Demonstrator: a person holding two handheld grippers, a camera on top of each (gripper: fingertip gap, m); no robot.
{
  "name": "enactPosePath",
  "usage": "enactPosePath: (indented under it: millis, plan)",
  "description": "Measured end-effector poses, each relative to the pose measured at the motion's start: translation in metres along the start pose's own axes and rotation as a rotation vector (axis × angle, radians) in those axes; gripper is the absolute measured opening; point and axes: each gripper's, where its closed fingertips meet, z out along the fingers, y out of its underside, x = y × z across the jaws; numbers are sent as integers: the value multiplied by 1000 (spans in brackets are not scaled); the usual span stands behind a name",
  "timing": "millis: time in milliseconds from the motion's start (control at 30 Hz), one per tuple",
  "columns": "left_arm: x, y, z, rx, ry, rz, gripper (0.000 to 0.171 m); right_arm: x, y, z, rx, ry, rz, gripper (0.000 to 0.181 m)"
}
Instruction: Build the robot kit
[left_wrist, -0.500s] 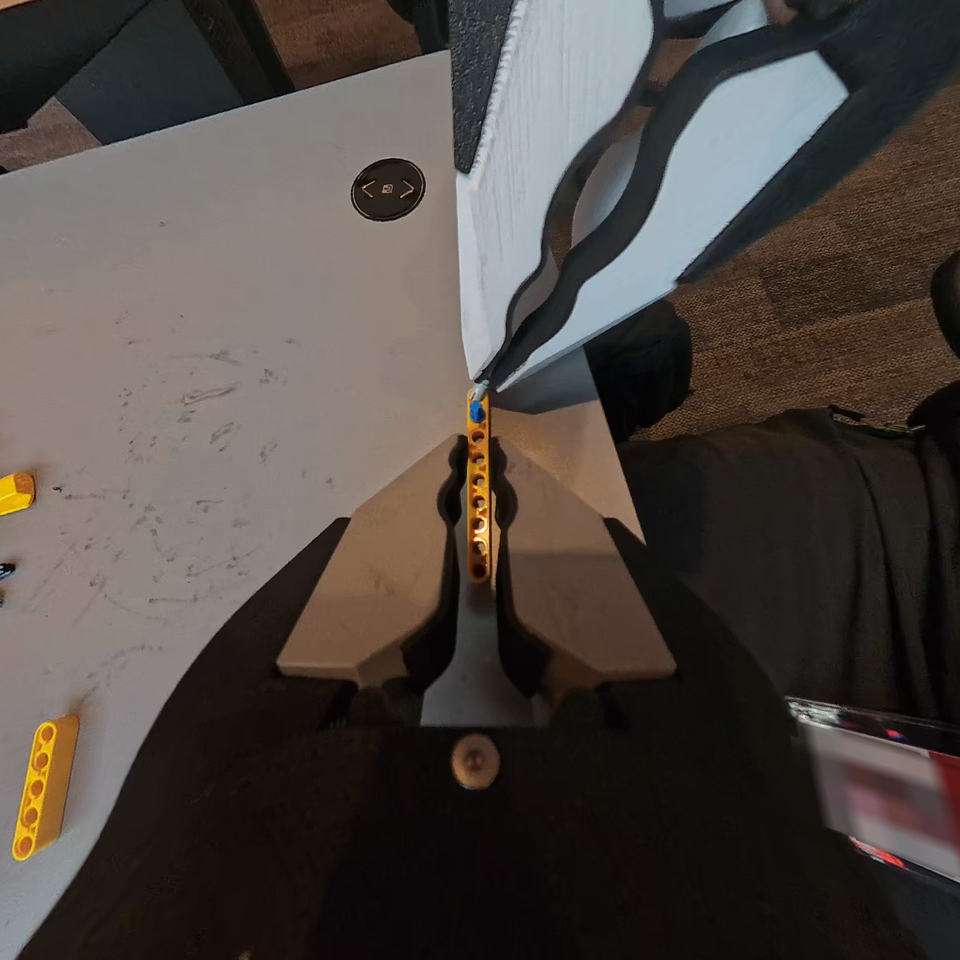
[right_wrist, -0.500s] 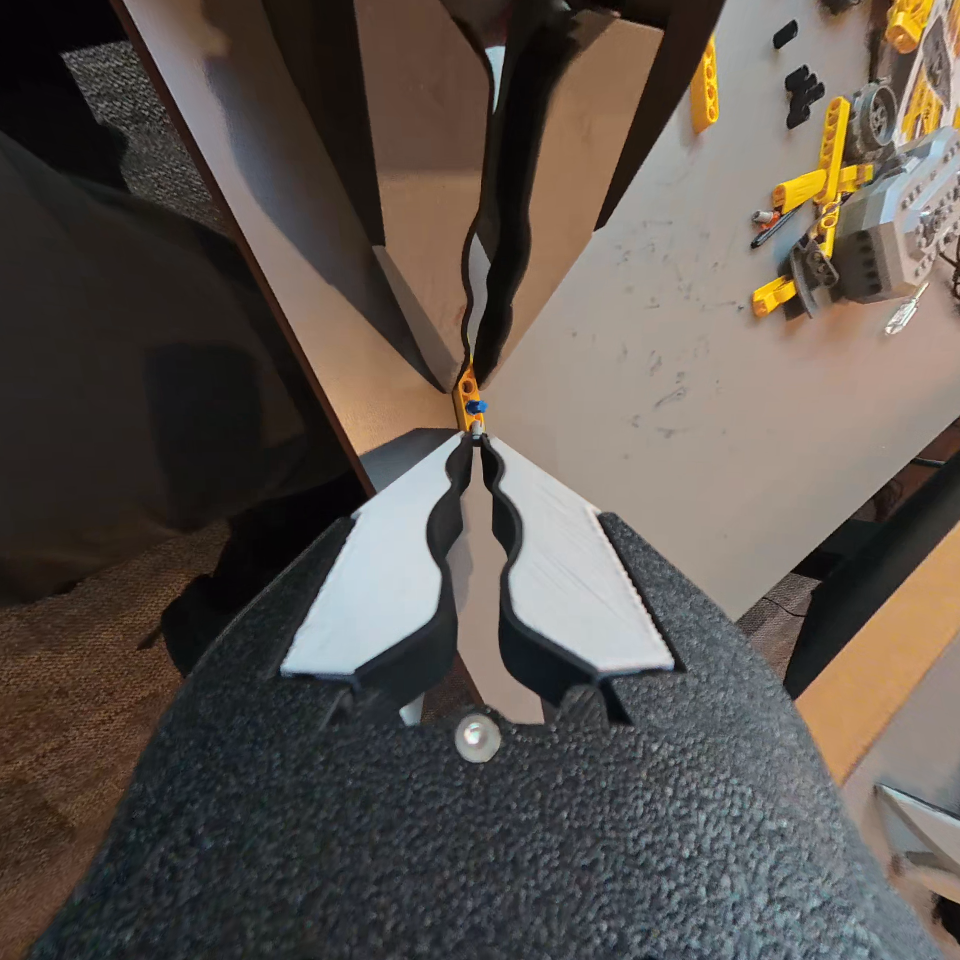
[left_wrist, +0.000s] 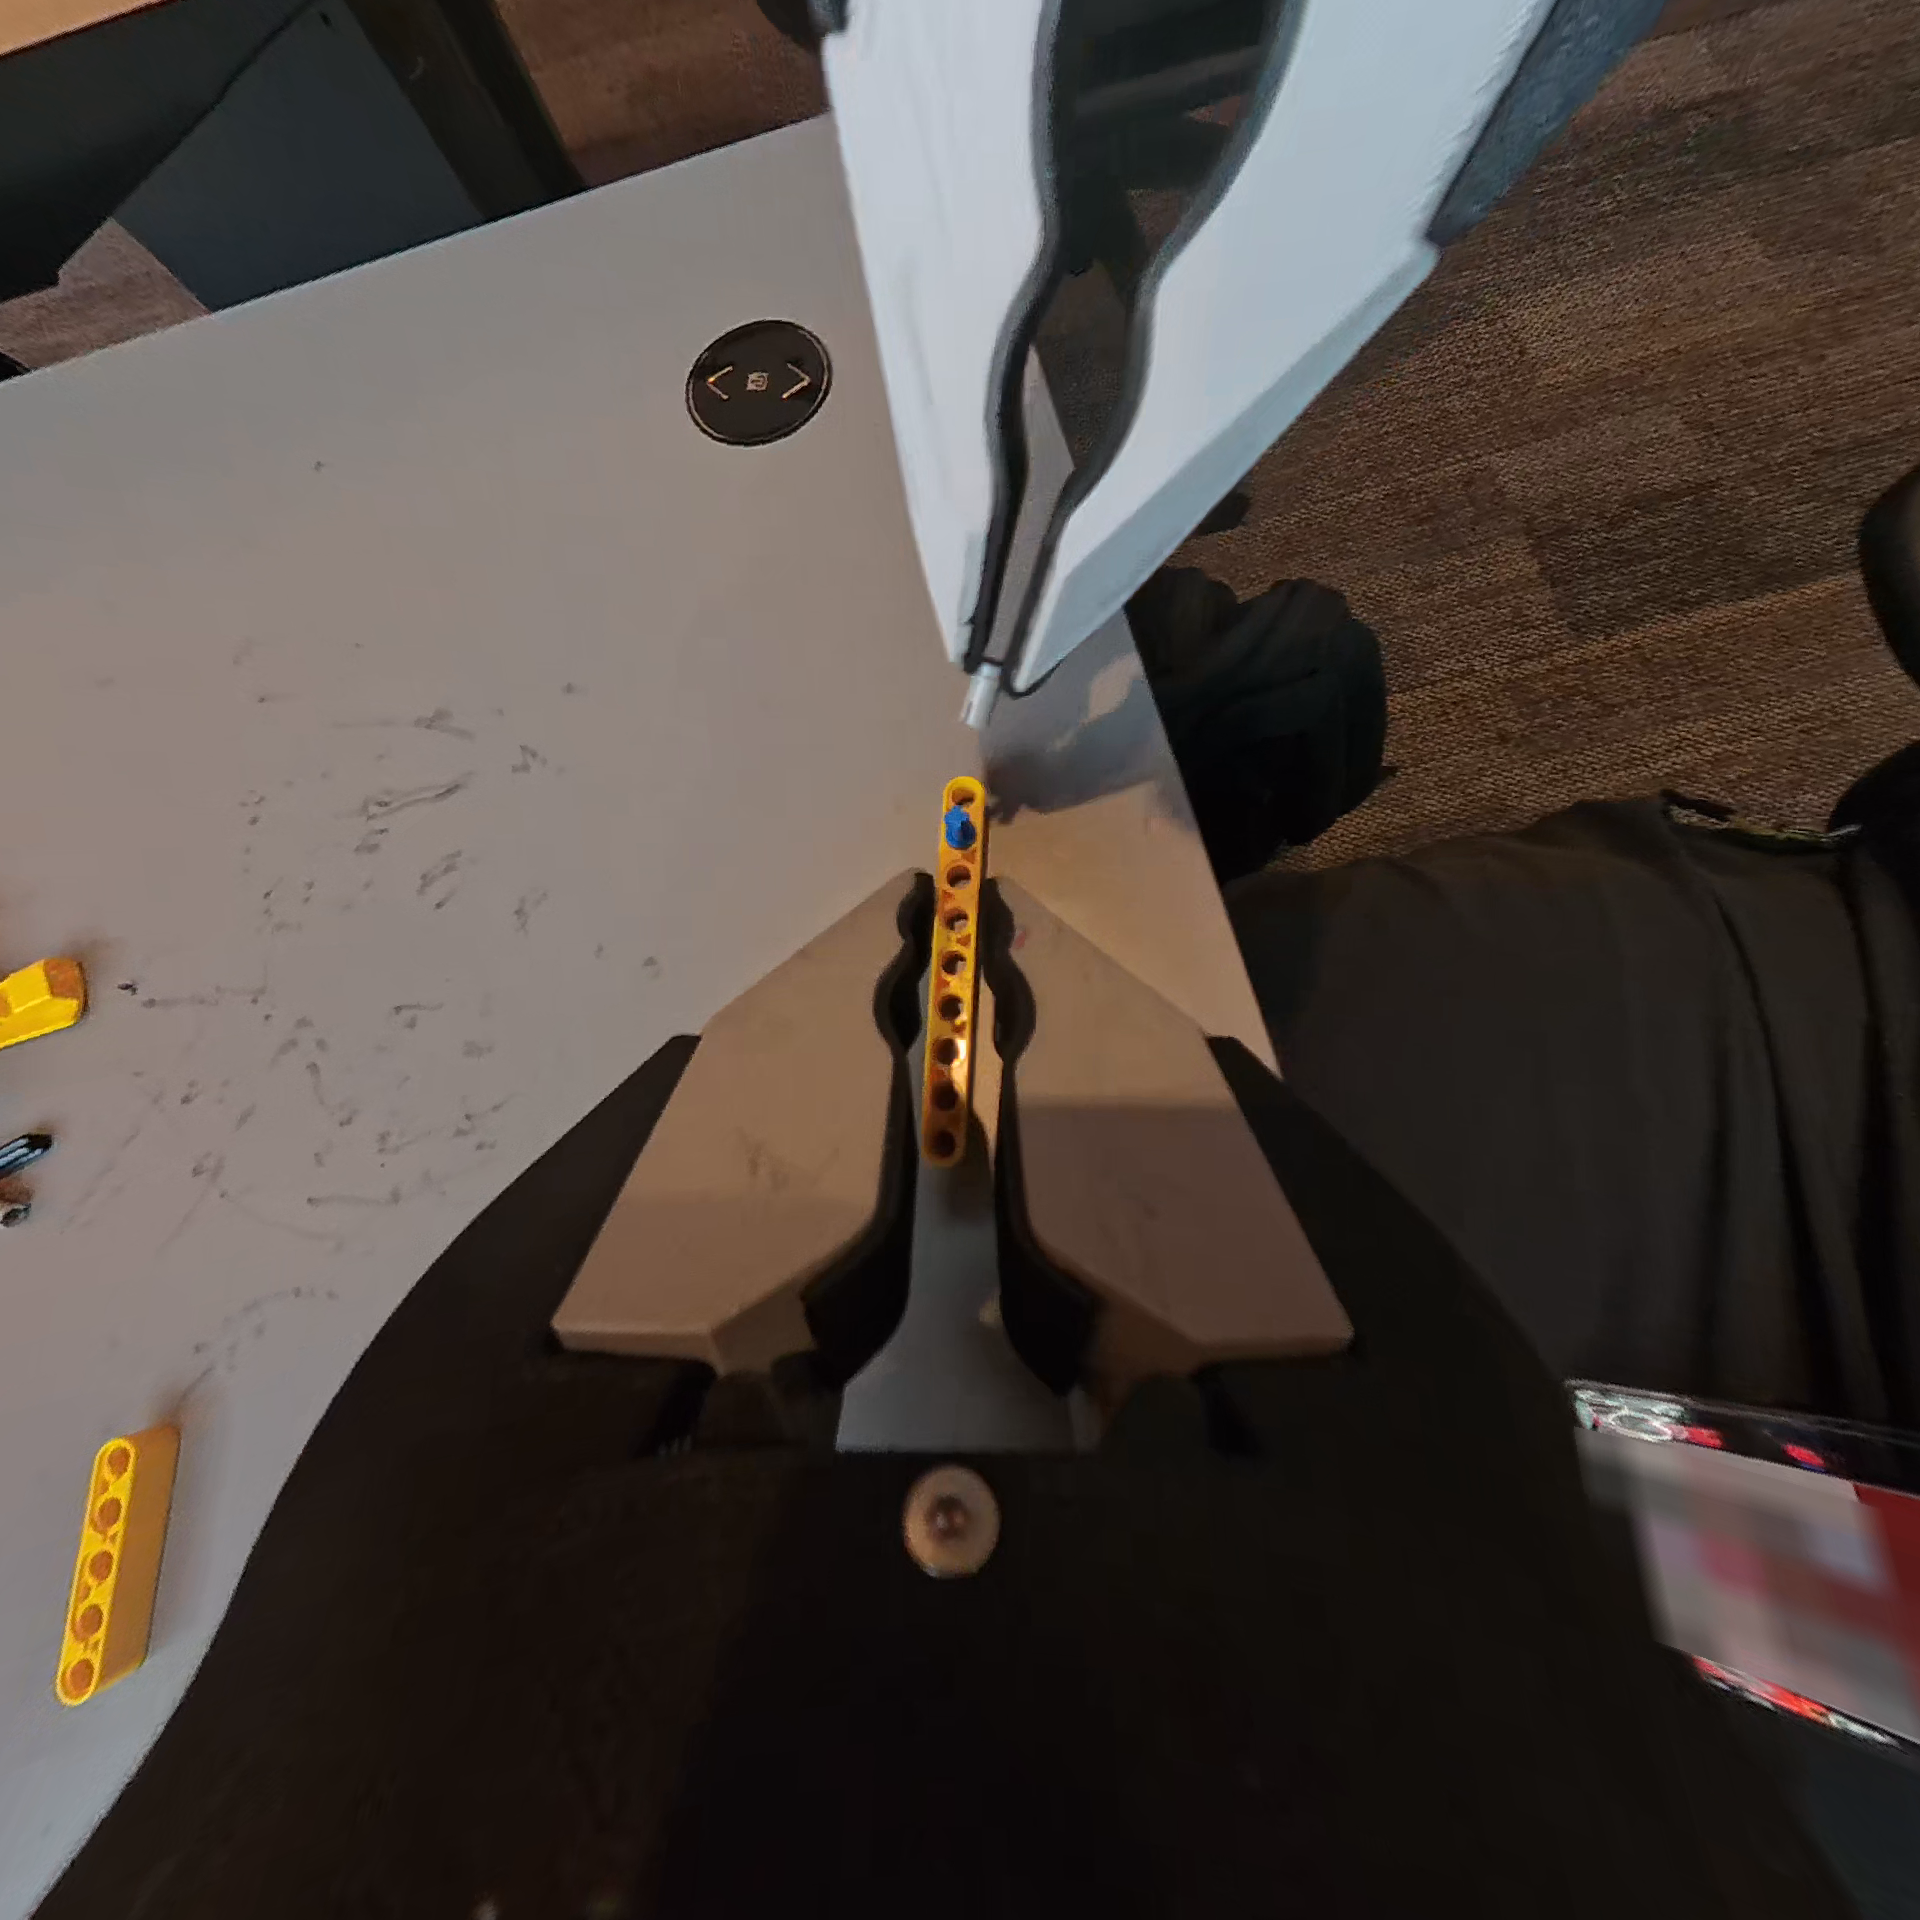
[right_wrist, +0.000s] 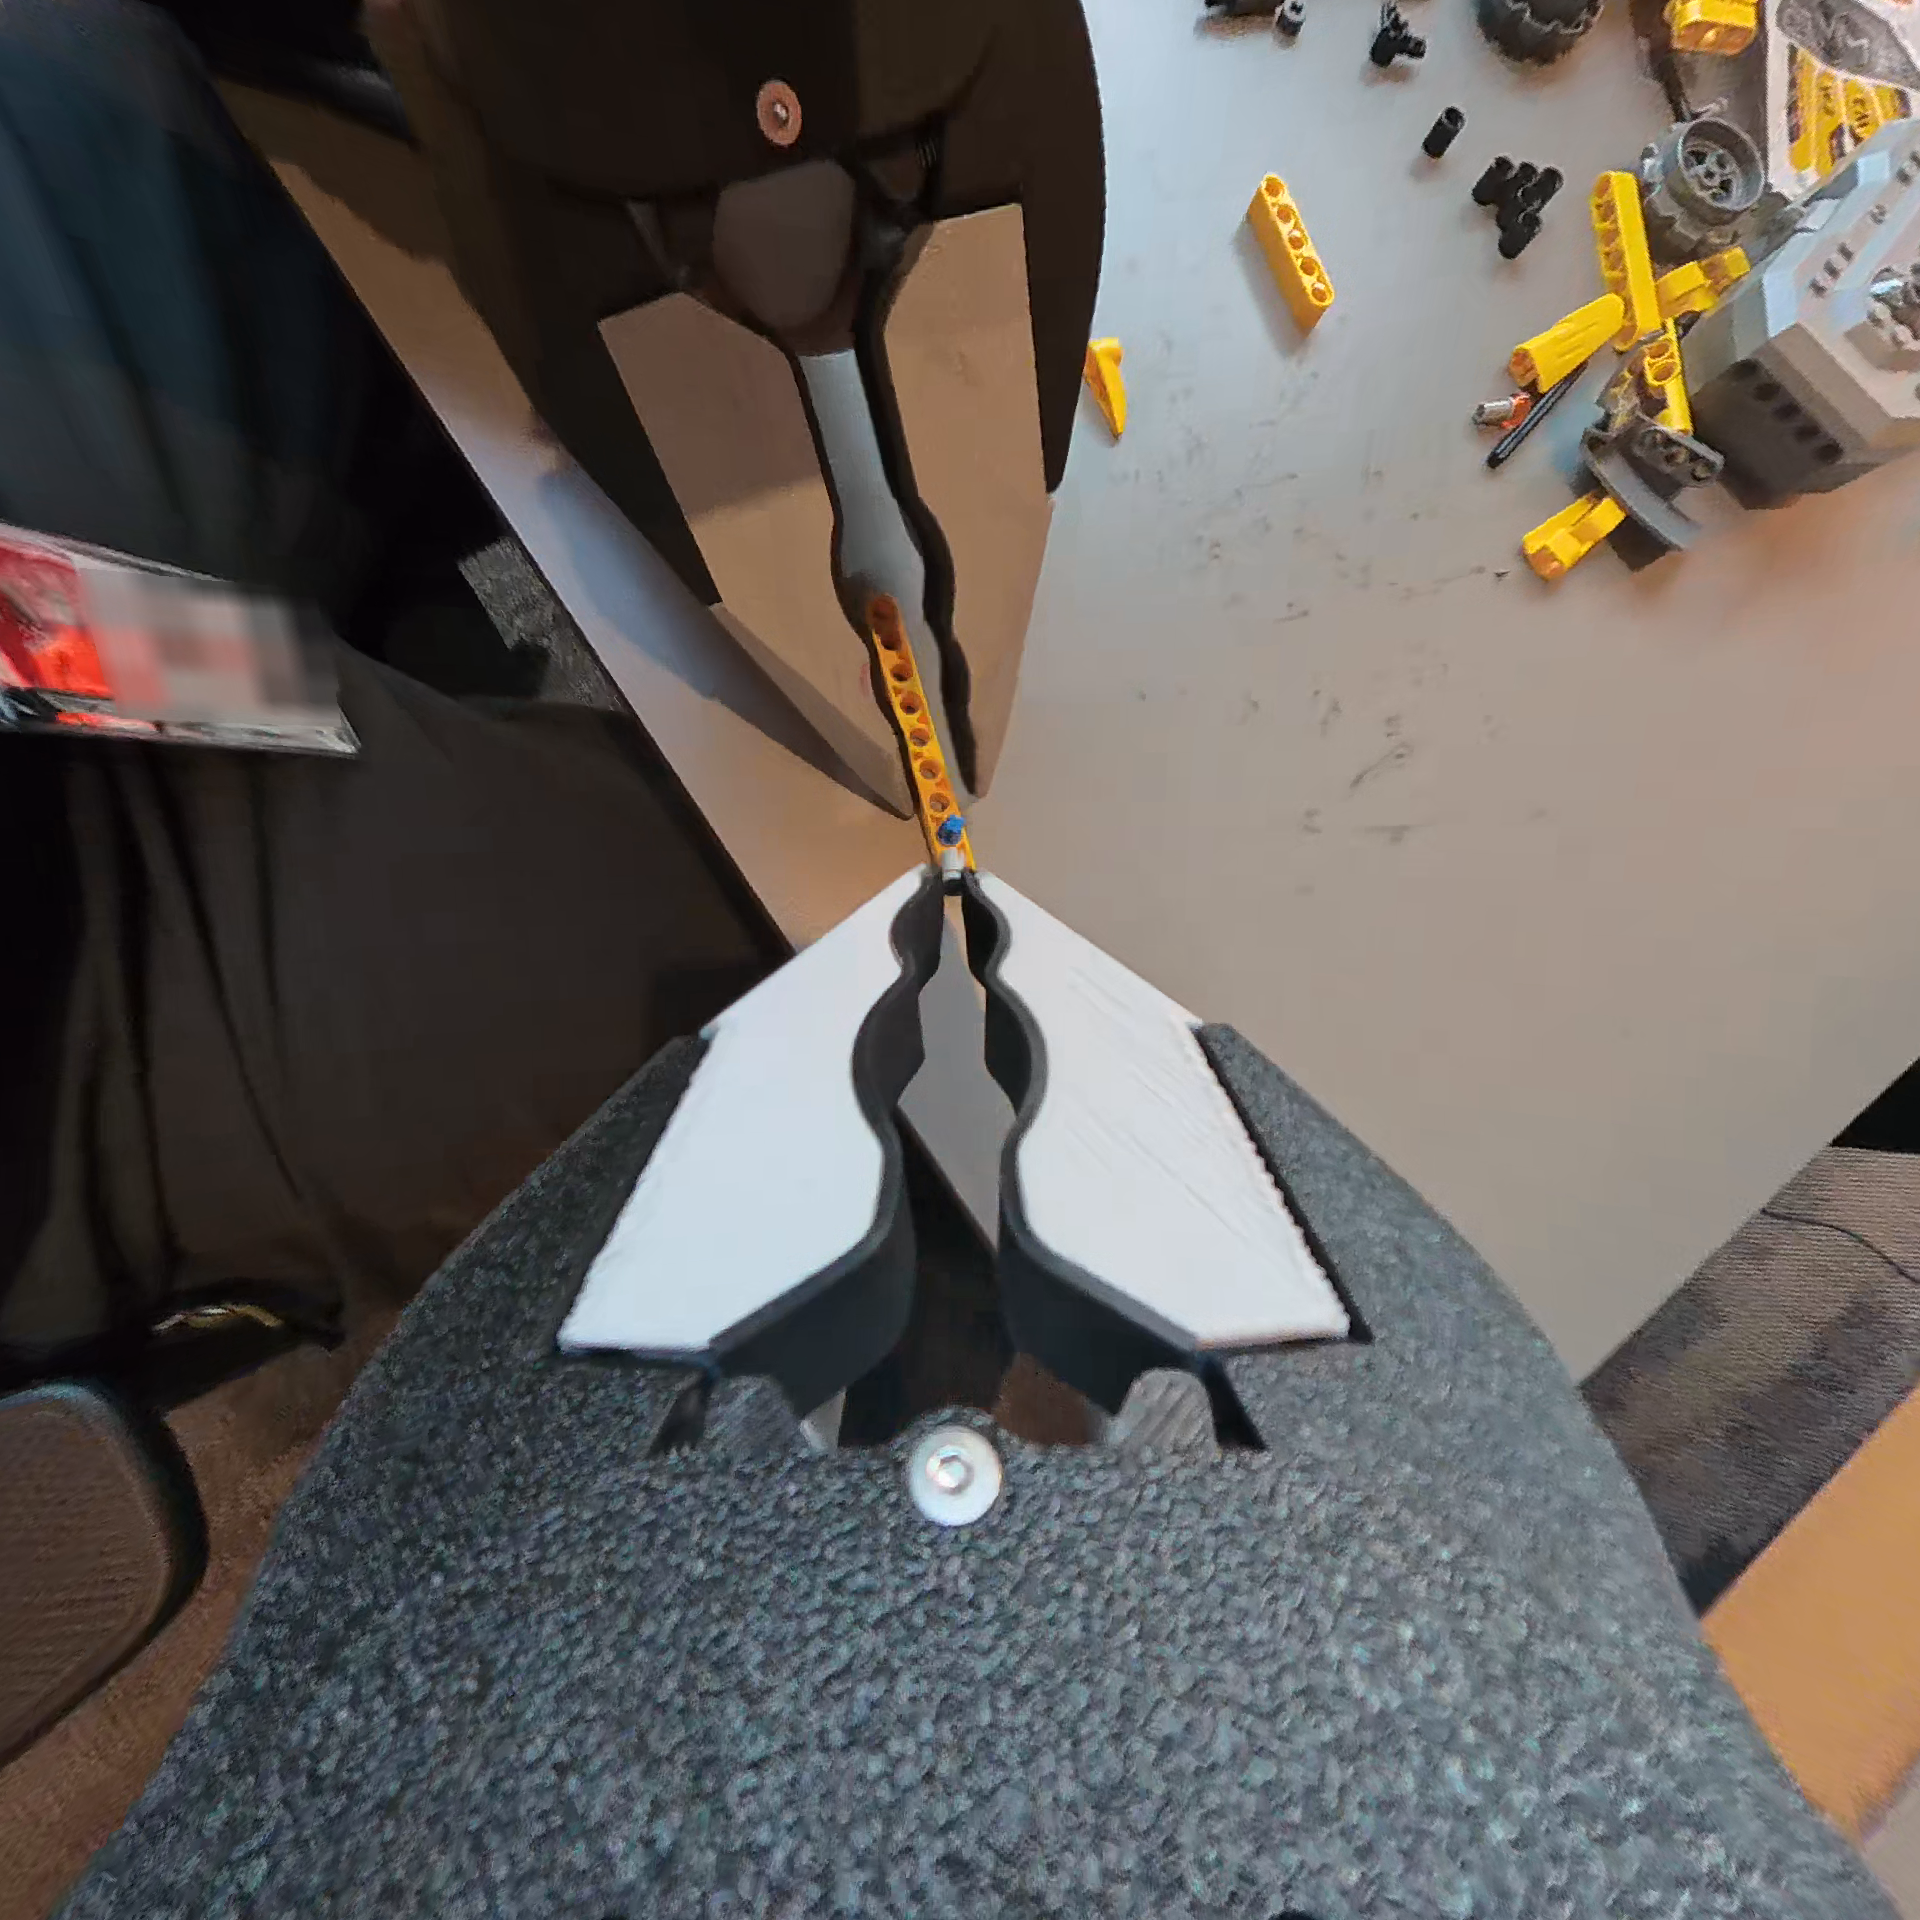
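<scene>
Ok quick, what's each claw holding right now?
Left claw: closed on the long yellow holed plastic beam.
Right claw: closed on a small light-grey plastic pin.

So the tabletop (left_wrist: 436, 644) is plain light grey and pretty scuffed, dark smudges and scratch marks all over it. There's a round black control puck (left_wrist: 757, 382) set flush into it near the far edge. Floor is brown patterned carpet (left_wrist: 1621, 395), kinda mottled, office style. Some dark furniture (left_wrist: 260, 156) sits past the far side of the tabletop, with a dark leg beside it. In the right wrist view a tan wooden surface (right_wrist: 1829, 1621) shows low on the right. Light is soft and even.
</scene>
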Motion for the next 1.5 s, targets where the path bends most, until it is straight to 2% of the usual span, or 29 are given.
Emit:
enactPosePath:
  millis: [300, 500, 667, 867, 1167, 1300, 1500]
  plan:
    - [-3, 3, -8, -9, -42, 4, 14, -10, -4, -9, 134, -63, 104, 3]
    - [5, -14, -27, 83, -56, -6, 13, -20, -16, -16, 216, -121, 127, 3]
    - [22, -35, -33, 136, -24, 42, 12, -28, -22, -22, 233, -97, 27, 3]
    - [37, -43, -33, 172, 62, 65, 8, -39, -24, -26, 204, -60, -103, 3]
    - [49, -46, -32, 192, 122, 79, 3, -42, -22, -23, 182, -57, -151, 3]
    - [42, -46, -31, 182, 72, 92, 0, -33, -24, -23, 205, -13, -107, 4]
    - [29, -53, -34, 244, -181, 191, 0, -26, -27, -30, 335, -113, 195, 6]
